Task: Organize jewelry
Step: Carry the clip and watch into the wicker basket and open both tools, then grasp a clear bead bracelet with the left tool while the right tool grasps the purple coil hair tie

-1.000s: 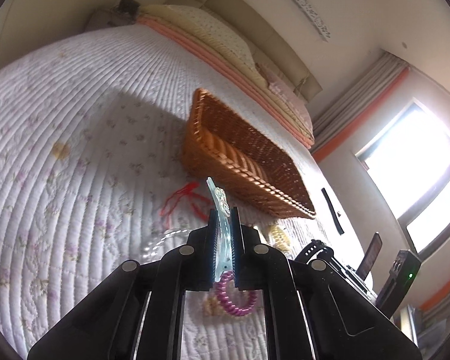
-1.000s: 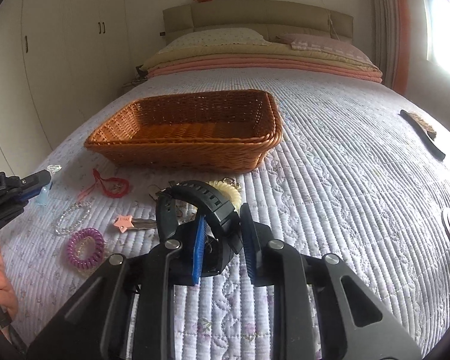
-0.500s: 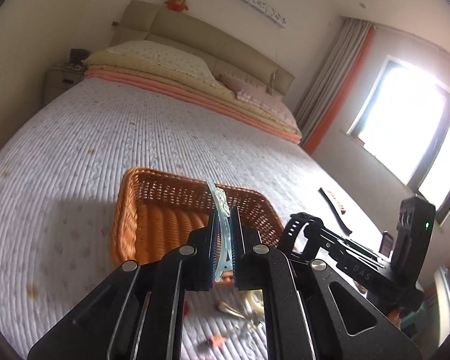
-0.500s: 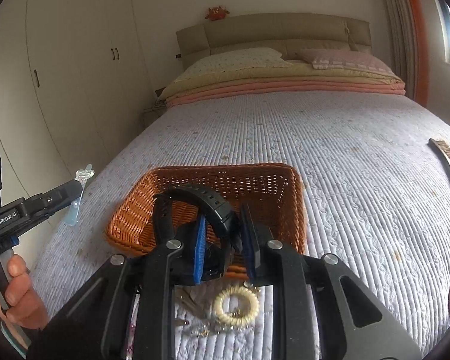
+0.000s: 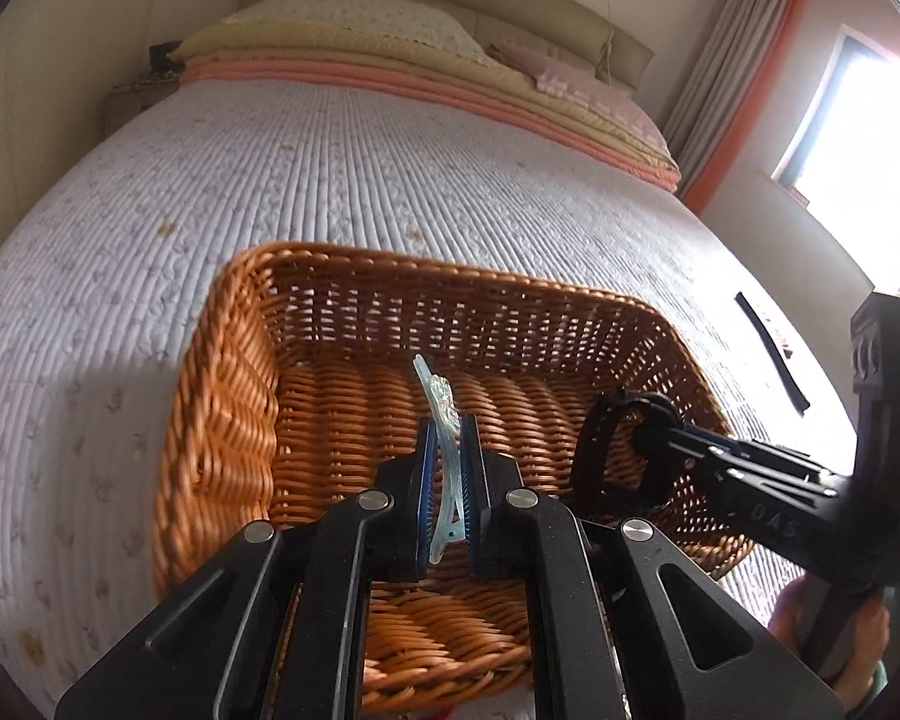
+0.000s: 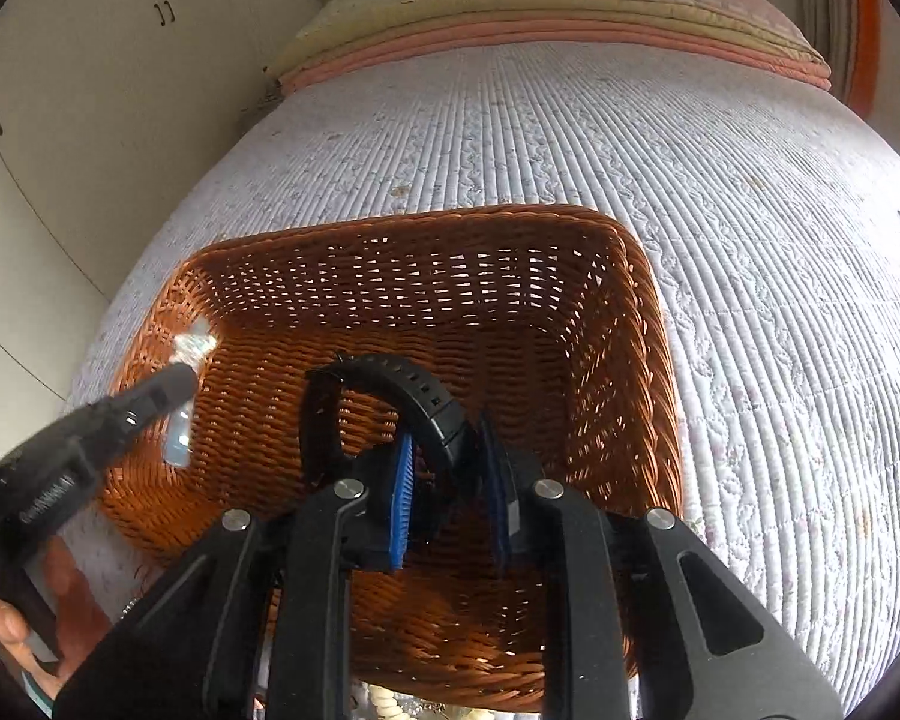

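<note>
My left gripper [image 5: 448, 438] is shut on a pale blue translucent hair clip [image 5: 444, 420] and holds it above the inside of the brown wicker basket [image 5: 222, 384]. My right gripper [image 6: 448, 438] is shut on a black watch [image 6: 414, 396], also above the basket [image 6: 642, 324]. In the left wrist view the right gripper [image 5: 642, 438] with the watch [image 5: 606, 438] hangs over the basket's right side. In the right wrist view the left gripper [image 6: 180, 384] with the clip [image 6: 180, 438] hangs over its left side. The basket floor looks bare.
The basket sits on a quilted lilac bedspread [image 5: 330, 180]. A cream bead bracelet [image 6: 384, 705] peeks out on the bed below the basket's near rim. A dark brush [image 5: 768, 354] lies on the bed at the right. Pillows [image 5: 342, 18] lie at the head.
Both grippers rose from the jewelry on the bed and moved forward over the basket, each still holding its item. They now look down into it.
</note>
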`<state>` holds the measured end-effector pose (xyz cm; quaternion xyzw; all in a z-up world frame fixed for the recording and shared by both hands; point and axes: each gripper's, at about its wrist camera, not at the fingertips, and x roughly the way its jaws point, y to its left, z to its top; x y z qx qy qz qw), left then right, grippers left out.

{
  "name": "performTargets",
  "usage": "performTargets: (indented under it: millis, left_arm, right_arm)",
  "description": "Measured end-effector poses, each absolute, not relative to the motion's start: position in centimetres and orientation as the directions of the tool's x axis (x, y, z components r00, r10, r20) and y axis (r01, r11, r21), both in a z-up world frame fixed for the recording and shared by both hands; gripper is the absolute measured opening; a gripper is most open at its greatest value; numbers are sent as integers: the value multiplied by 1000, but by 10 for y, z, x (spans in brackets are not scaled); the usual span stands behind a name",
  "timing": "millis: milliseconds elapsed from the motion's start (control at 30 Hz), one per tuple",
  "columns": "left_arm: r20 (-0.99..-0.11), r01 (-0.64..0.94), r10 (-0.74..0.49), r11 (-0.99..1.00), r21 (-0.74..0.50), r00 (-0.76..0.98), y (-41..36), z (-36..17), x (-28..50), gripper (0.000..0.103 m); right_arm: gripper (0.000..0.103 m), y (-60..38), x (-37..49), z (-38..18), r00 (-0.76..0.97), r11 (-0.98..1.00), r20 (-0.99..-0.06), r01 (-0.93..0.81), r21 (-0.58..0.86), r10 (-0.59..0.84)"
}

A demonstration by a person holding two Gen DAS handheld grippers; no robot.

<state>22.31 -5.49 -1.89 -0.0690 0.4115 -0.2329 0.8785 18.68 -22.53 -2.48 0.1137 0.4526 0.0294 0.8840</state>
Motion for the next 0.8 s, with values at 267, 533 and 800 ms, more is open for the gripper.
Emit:
performTargets:
  millis: [267, 533, 800]
  left_arm:
    - [-677, 347, -484, 874, -340, 555, -41, -14, 216, 27]
    - [-620, 358, -492, 871, -337, 612, -13, 21, 170, 38]
    - [-555, 387, -510, 860, -333, 657, 22, 47, 97, 38]
  right_arm:
    - [38, -235, 195, -21, 581, 969, -801, 77, 233, 146]
    - [40, -255, 161, 9, 635, 962, -761, 105, 252, 130]
    - [40, -239, 86, 37, 701, 959, -685, 5, 282, 198]
